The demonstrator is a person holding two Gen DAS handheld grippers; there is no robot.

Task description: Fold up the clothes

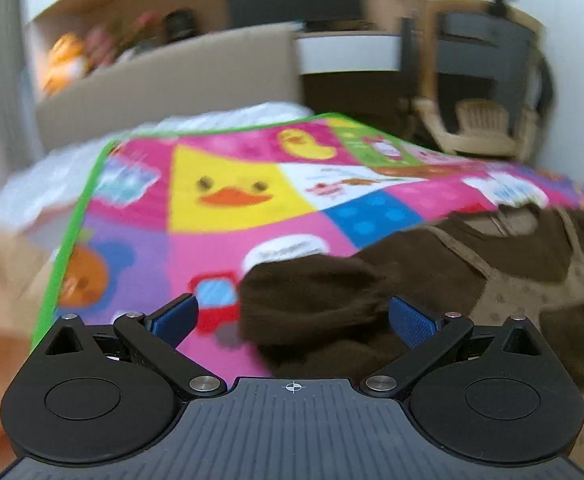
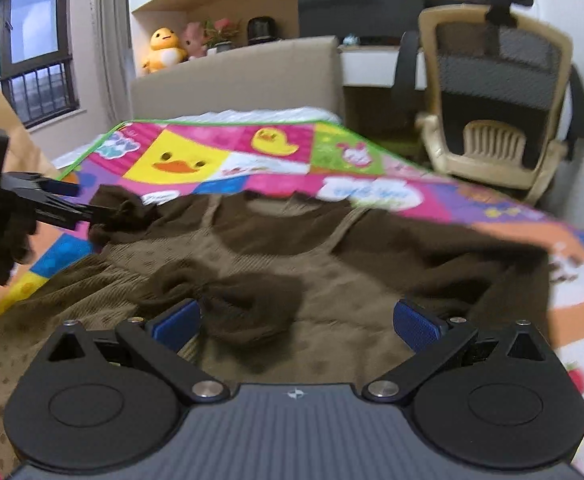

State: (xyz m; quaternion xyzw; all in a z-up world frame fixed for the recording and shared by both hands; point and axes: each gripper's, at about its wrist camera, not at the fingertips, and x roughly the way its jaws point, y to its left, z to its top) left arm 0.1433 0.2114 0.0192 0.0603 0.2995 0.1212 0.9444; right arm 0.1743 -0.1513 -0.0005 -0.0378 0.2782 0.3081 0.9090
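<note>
A brown garment (image 2: 331,276) with a tan front and dark brown sleeves lies flat on a colourful play mat (image 2: 180,160). One dark sleeve (image 2: 248,300) is folded in across the tan front. My right gripper (image 2: 295,322) hovers just above it, open wide, its blue pads (image 2: 415,326) touching nothing. The other sleeve's cuff (image 1: 311,304) lies on the mat between the spread pads of my left gripper (image 1: 293,318). That gripper is open and its pads stand clear of the cloth. In the right wrist view the left gripper (image 2: 72,204) reaches in from the left to that cuff (image 2: 124,208).
The mat covers a bed with a beige headboard (image 2: 236,80). An office chair (image 2: 491,92) stands at the bed's right side. A plush duck (image 2: 164,50) and other items sit on a shelf behind. A window (image 2: 32,52) is at the far left.
</note>
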